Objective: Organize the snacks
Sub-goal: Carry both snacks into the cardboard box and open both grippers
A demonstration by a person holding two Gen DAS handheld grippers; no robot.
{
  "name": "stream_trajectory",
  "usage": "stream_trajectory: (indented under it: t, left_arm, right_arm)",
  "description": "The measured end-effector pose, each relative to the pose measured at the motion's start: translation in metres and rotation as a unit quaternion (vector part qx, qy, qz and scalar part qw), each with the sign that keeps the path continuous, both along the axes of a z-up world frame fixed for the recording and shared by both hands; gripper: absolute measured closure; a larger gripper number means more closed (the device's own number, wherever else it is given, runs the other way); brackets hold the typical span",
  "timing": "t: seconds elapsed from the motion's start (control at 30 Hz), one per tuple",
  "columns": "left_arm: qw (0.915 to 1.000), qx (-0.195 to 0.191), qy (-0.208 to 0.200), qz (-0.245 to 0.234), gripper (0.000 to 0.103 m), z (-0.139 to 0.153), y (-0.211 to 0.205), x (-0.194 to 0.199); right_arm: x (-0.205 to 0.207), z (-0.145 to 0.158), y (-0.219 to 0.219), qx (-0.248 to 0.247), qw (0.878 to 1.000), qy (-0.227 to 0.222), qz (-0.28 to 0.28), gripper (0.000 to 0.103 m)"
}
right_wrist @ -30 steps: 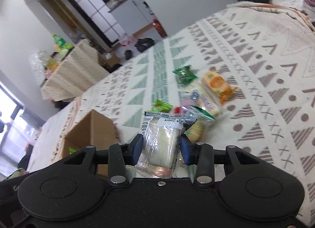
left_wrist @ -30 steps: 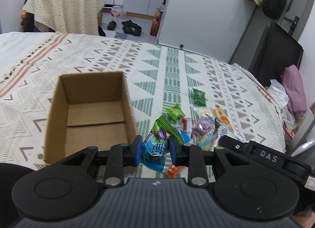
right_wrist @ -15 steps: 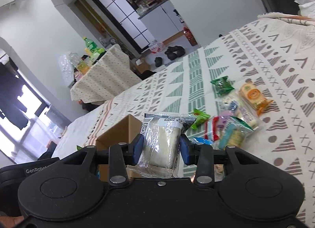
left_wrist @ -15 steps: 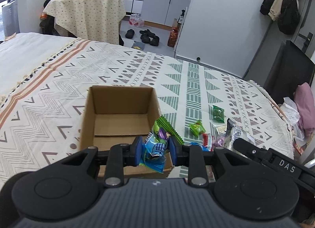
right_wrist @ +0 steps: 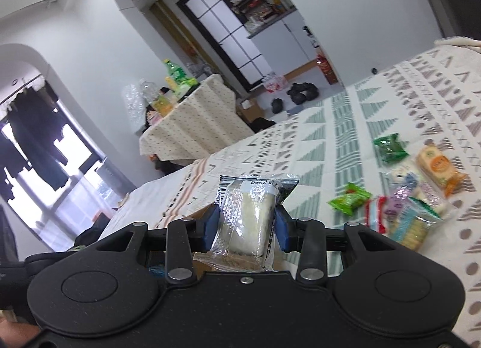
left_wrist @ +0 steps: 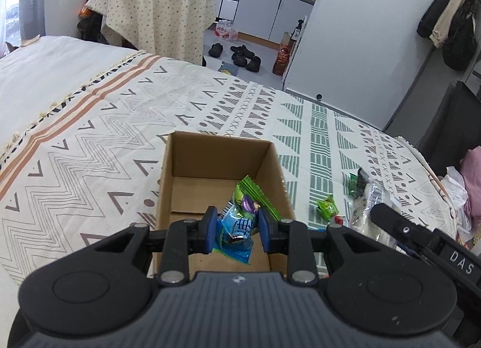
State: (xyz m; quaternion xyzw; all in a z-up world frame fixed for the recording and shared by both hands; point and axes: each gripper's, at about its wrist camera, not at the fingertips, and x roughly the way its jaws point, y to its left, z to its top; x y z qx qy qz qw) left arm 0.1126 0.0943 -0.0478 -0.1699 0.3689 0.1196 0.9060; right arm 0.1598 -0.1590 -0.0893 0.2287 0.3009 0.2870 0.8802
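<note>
An open cardboard box [left_wrist: 192, 164] stands on the patterned bedspread. My left gripper [left_wrist: 236, 229] hangs over the box's near right part, shut on a blue and green snack packet [left_wrist: 240, 221]. The right gripper shows at the right of the left wrist view as a black body [left_wrist: 421, 242]. In the right wrist view my right gripper [right_wrist: 246, 224] is shut on a clear-wrapped pale cake packet [right_wrist: 249, 218], held above the bed. To its right lie loose snacks: a green packet [right_wrist: 348, 199], a dark green packet [right_wrist: 390, 148], an orange-labelled cake [right_wrist: 439, 167] and several others [right_wrist: 409, 215].
A small table with a dotted cloth [left_wrist: 156, 20] and bottles stands beyond the bed. Shoes [left_wrist: 237, 53] lie on the floor by white cabinets. Clothes [left_wrist: 475, 179] are piled at the bed's right edge. The bedspread [left_wrist: 90, 143] stretches left of the box.
Both grippers have carried their packets leftward from the snack pile; the left one now hangs over the box. The right gripper has risen and tilted up, so more of the room shows.
</note>
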Motion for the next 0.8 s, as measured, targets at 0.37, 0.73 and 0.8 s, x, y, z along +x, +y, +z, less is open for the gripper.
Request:
stream_trajectory:
  t: [0.37, 0.73, 0.8]
  left_arm:
    - [0.9997, -0.024, 0.009, 0.005, 0.075, -0.019, 0.028, 0.012]
    - [0.9978, -0.036, 0.051, 0.021, 0.06, -0.03, 0.042, 0.015]
    - [0.9979, -0.028, 0.051, 0.028, 0.052, -0.028, 0.044, 0.012]
  right_arm:
    - [0.006, -0.011, 0.037, -0.004, 1.0, 0.01, 0.027, 0.065]
    - [0.009, -0.014, 0.061, -0.013, 0.999, 0.023, 0.046, 0.065]
    - [0.009, -0.016, 0.068, -0.013, 0.998, 0.025, 0.055, 0.065]
